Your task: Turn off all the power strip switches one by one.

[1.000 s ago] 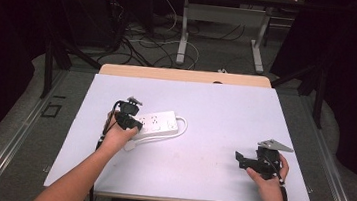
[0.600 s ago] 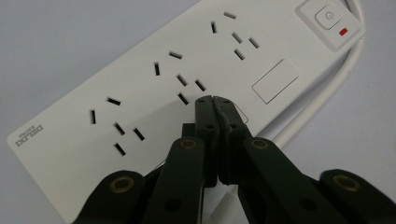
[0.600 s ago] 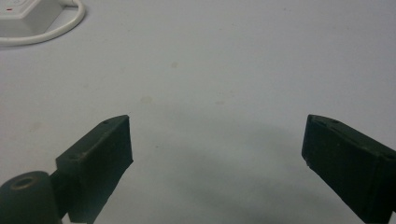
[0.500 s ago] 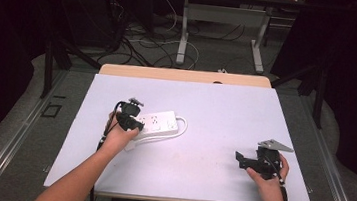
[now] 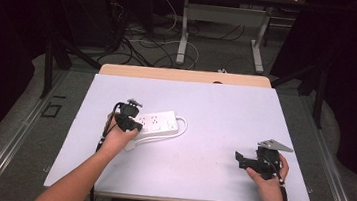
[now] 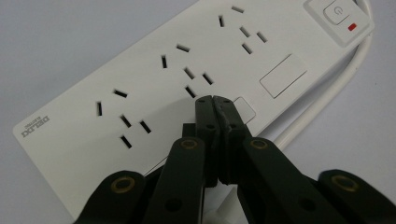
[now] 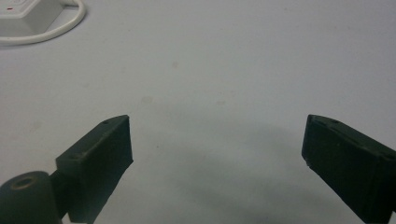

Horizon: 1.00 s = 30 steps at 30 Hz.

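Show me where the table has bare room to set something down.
Bare: the pale table between the white plastic power strip and the right hand-held gripper, and the whole far half. Crowded: the left side, with the strip, its looped white cord and the left hand-held gripper.

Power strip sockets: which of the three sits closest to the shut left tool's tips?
The middle socket on the power strip: the left tool points at it.

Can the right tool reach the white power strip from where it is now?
Probably yes, but not without travelling. The right tool, jaws open, sits near the table's right edge, well apart from the power strip. Bare tabletop lies between them. The left tool, shut, hovers at the strip's near side.
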Each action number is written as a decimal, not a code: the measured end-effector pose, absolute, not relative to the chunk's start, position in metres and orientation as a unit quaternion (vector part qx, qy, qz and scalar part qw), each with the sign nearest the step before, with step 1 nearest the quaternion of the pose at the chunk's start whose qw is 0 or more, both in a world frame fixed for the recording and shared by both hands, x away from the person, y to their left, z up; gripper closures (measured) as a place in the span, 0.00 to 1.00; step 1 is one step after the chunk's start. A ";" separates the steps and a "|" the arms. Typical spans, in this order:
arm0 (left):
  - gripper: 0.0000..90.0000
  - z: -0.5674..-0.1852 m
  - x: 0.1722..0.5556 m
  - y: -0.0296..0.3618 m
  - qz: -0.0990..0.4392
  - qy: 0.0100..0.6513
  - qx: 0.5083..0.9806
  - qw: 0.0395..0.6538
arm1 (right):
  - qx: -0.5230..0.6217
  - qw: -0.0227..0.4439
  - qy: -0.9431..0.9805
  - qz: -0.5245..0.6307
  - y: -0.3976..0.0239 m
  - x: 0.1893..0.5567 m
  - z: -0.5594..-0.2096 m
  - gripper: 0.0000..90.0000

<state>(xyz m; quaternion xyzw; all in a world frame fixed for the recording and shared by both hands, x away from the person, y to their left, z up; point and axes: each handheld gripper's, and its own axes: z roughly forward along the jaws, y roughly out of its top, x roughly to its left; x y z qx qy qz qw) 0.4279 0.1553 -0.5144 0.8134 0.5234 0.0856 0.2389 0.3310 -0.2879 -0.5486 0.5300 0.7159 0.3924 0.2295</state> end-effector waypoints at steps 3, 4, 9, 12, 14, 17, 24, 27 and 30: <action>0.99 -0.514 0.427 0.156 0.085 0.523 0.814 0.238 | 0.530 0.229 0.716 0.393 -0.288 0.331 -0.549 0.09; 0.99 -0.514 0.427 0.157 0.082 0.523 0.815 0.237 | 0.530 0.229 0.715 0.393 -0.289 0.331 -0.549 0.09; 0.99 -0.513 0.425 0.158 0.085 0.520 0.817 0.235 | 0.530 0.228 0.715 0.394 -0.288 0.331 -0.549 0.09; 0.98 -0.512 0.424 0.160 0.085 0.520 0.816 0.238 | 0.532 0.227 0.715 0.394 -0.288 0.331 -0.549 0.09; 0.99 -0.512 0.424 0.161 0.086 0.519 0.817 0.237 | 0.532 0.227 0.715 0.393 -0.288 0.331 -0.549 0.09; 0.99 -0.510 0.423 0.163 0.088 0.518 0.816 0.241 | 0.533 0.226 0.714 0.393 -0.287 0.331 -0.549 0.09; 0.98 -0.507 0.420 0.168 0.091 0.518 0.815 0.242 | 0.532 0.227 0.715 0.393 -0.288 0.331 -0.549 0.09; 0.98 -0.505 0.419 0.172 0.090 0.520 0.814 0.244 | 0.532 0.227 0.715 0.393 -0.287 0.331 -0.549 0.09; 0.98 -0.504 0.418 0.175 0.090 0.521 0.813 0.244 | 0.532 0.227 0.715 0.392 -0.287 0.331 -0.549 0.09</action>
